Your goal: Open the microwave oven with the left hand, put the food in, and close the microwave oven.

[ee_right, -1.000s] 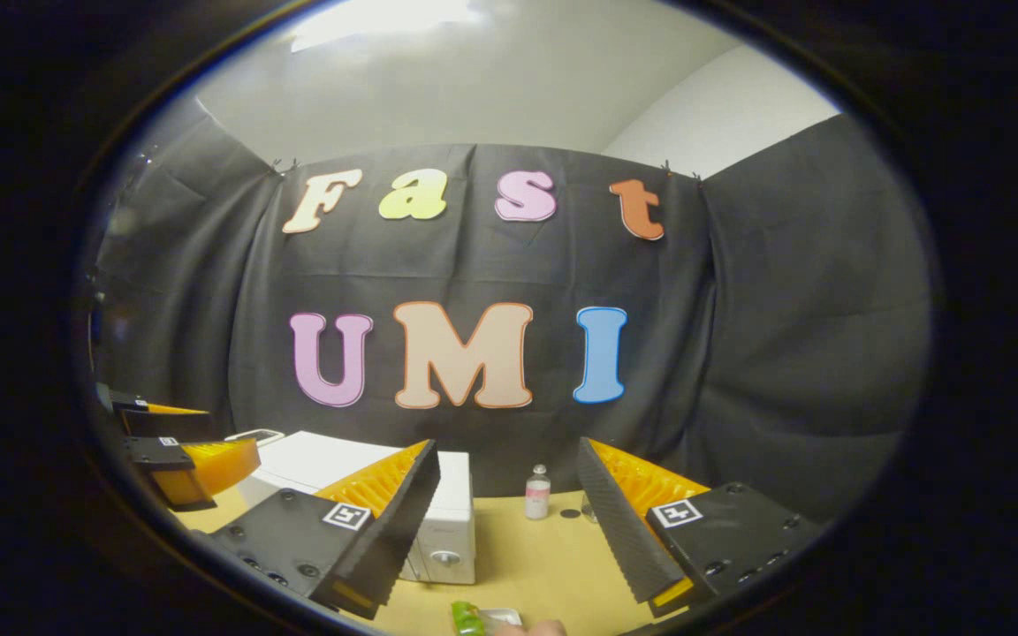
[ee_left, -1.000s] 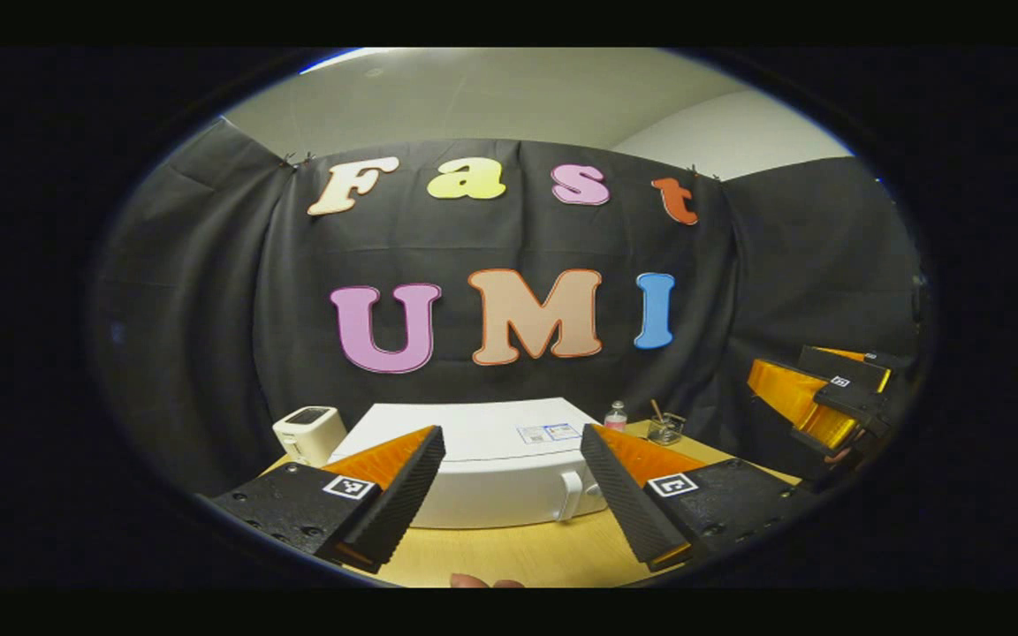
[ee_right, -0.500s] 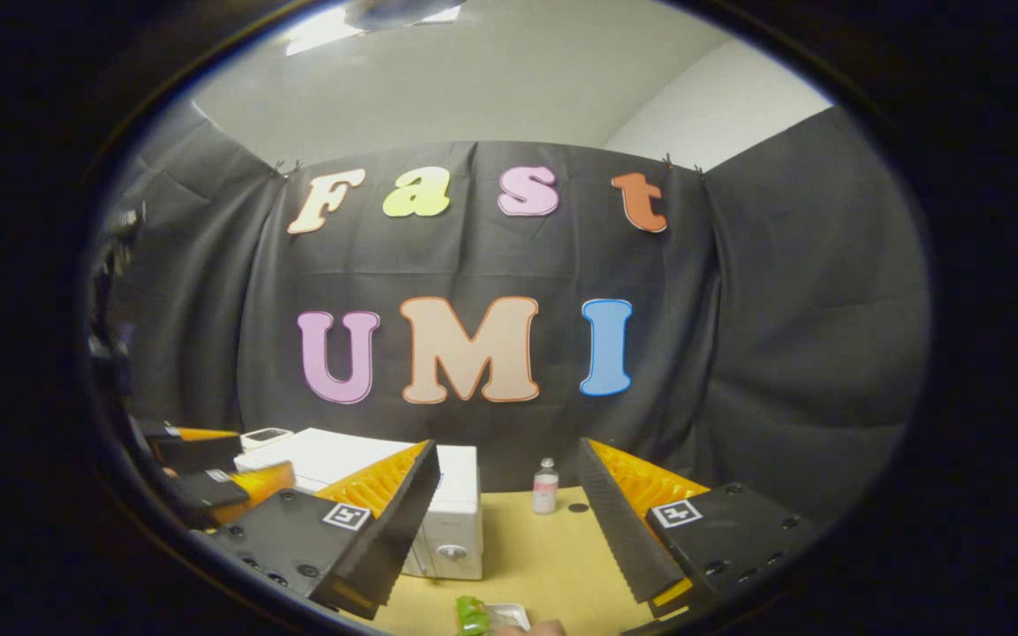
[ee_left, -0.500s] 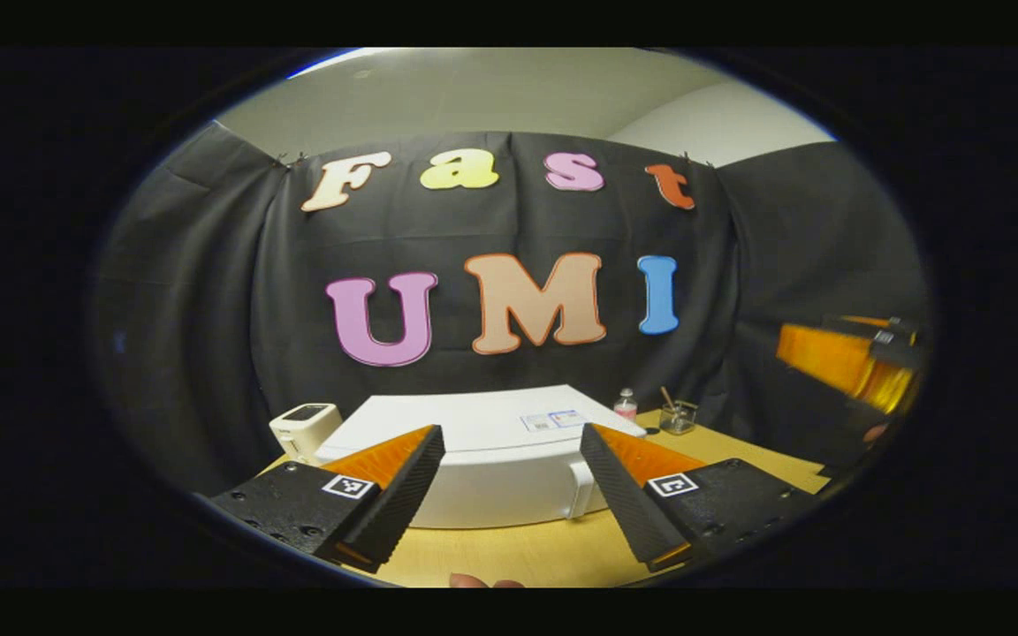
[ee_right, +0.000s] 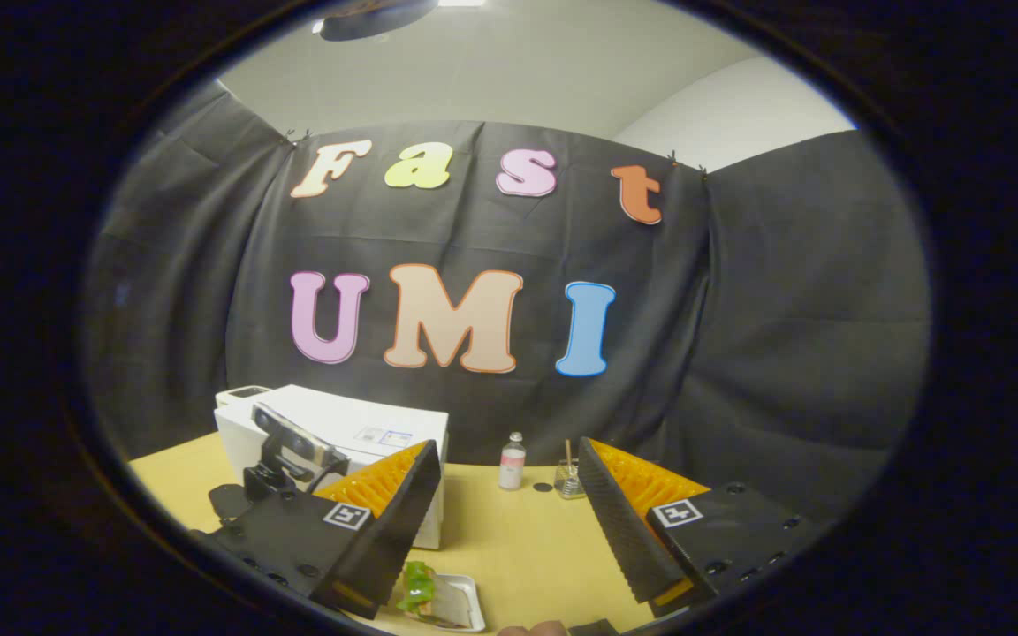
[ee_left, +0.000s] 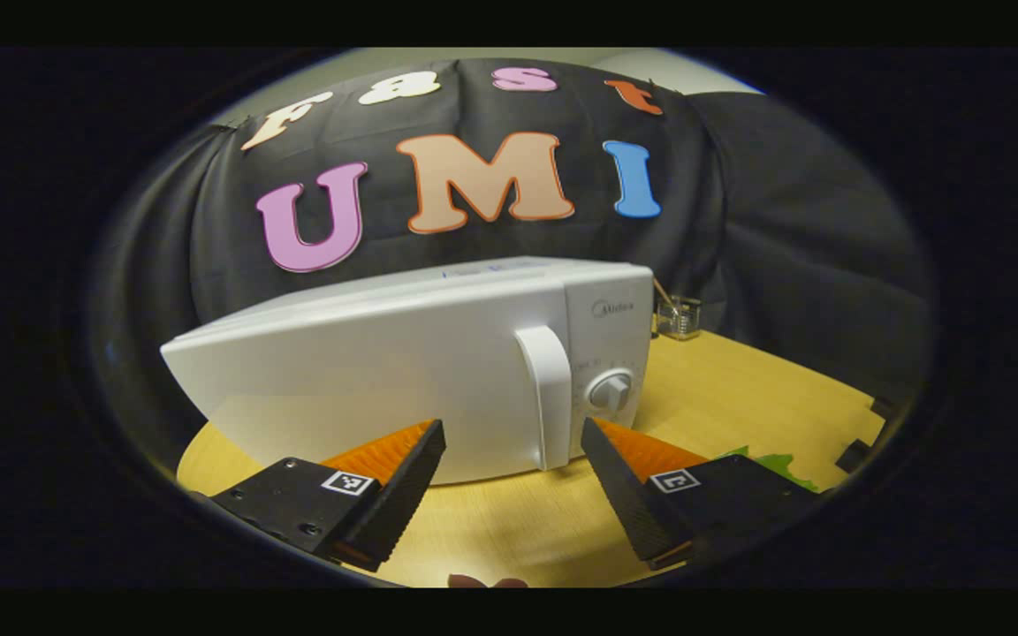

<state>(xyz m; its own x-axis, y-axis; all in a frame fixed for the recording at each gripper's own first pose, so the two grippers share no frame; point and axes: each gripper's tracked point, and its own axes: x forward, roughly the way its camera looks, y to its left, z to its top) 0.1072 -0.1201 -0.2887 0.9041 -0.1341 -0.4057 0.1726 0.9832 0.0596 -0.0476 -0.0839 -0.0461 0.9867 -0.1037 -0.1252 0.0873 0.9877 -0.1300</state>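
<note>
Where table [ee_right: 518,539] bears bottle [ee_right: 512,462] (jar [ee_right: 568,481] beside)

Food tray [ee_right: 447,602] before microwave [ee_right: 359,442] — apparently apart

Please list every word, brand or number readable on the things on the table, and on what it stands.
No text can be quoted surely.
Brand mark on the microwave: too blurred.
Stickers on its top: too small.
Label on the bottle: too small.

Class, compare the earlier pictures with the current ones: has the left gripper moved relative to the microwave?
Yes. The left gripper has dropped lower and come closer to the microwave, now facing its door handle rather than looking down on its top.
</note>
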